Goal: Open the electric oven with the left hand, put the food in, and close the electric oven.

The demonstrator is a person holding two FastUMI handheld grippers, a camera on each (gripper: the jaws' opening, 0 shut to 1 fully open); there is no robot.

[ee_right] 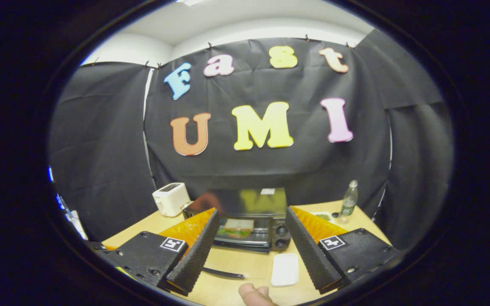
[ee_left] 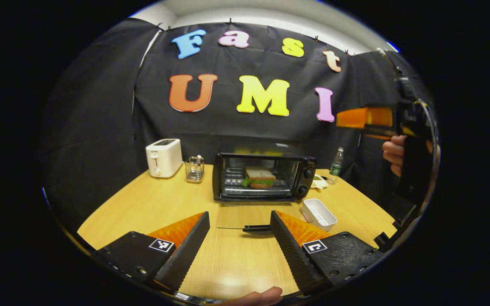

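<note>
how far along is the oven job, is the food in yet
Done: the oven is open, its door folded down flat, and the sandwich sits on the rack inside. In hand: nothing; the left gripper and right gripper both have jaws open and empty. Left: closing the door.

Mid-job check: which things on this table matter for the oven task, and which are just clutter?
Job:
electric oven, door open
sandwich inside it
left tool, open

Lying about:
toaster
wire rack
water bottle
white tray
</note>
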